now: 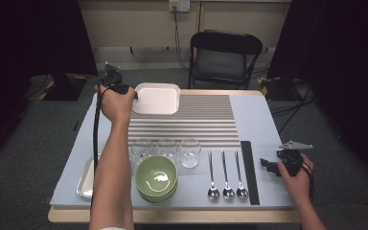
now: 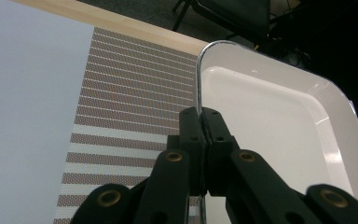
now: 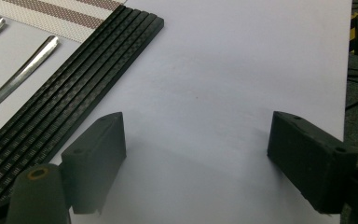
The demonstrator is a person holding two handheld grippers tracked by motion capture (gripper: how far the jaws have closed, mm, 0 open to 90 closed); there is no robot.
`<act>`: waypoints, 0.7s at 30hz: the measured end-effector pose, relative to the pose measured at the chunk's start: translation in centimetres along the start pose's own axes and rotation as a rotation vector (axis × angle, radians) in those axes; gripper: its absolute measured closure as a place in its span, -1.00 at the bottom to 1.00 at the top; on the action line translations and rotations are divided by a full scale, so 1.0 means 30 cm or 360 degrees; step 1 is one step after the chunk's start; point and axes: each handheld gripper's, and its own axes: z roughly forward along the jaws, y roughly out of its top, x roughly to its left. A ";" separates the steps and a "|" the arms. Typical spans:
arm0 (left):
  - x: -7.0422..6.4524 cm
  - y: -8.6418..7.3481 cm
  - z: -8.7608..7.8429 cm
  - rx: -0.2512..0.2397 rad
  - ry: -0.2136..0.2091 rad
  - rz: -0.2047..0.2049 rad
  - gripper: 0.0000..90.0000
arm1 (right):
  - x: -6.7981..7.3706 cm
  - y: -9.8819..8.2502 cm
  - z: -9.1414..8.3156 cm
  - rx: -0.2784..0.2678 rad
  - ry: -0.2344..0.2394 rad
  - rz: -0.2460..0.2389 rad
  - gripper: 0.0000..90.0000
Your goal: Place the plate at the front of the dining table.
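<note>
A white rectangular tray [image 1: 155, 98] lies at the far left corner of the striped placemat [image 1: 196, 120]. My left gripper [image 1: 132, 93] is shut on the tray's left rim. In the left gripper view its two black jaws [image 2: 200, 116] pinch the thin rim of the tray [image 2: 270, 121], with the placemat [image 2: 121, 93] beyond. My right gripper [image 1: 267, 166] rests low over the pale blue mat at the near right. It stands open [image 3: 196, 135] with nothing between its fingers, just right of a black ribbed strip [image 3: 60, 107].
Along the near side stand three clear glasses [image 1: 166, 149], stacked green bowls [image 1: 156, 176], three spoons [image 1: 226, 175] and the black strip [image 1: 249, 170]. A metal tray [image 1: 85, 178] lies partly under the left forearm. A folding chair [image 1: 225, 55] stands behind the table.
</note>
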 end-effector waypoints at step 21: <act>-0.021 -0.004 0.039 0.0008 0.0003 0.0002 0.98 | 0.000 0.000 0.000 0.0000 0.0000 0.0000 -0.60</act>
